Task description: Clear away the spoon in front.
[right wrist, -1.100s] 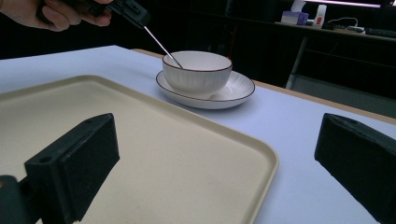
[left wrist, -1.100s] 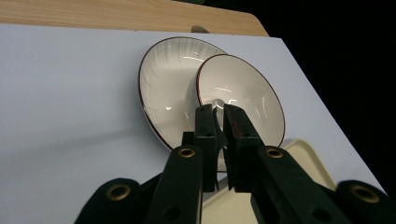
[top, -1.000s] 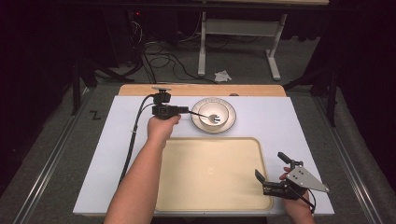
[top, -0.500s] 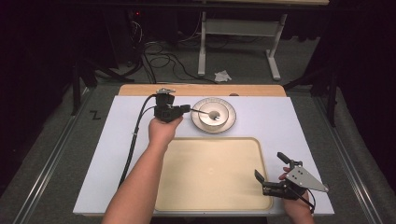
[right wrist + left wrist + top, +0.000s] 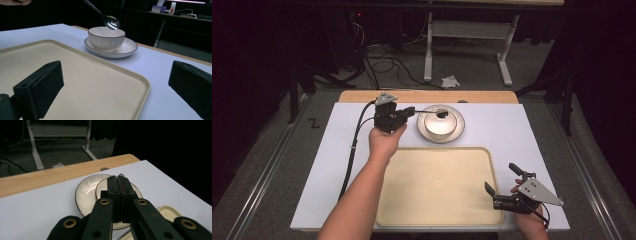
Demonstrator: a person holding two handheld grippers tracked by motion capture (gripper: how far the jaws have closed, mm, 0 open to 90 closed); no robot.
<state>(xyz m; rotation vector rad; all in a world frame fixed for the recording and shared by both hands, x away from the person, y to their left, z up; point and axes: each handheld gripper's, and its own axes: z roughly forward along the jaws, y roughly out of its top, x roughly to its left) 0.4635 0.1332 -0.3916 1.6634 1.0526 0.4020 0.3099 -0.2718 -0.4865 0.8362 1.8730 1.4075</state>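
Our left gripper (image 5: pixel 408 112) has its fingers clamped on the spoon (image 5: pixel 106 18), held above the bowl (image 5: pixel 106 38); we should keep it level. Our right gripper (image 5: pixel 501 186), near right by the tray (image 5: pixel 437 210), holds nothing, fingers wide apart.

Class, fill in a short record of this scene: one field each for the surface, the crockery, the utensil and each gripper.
surface: white mat with beige tray
crockery: bowl on saucer, beyond the tray
utensil: spoon, lifted above the bowl
left gripper: shut on spoon handle
right gripper: open, holding nothing, by tray's near right corner
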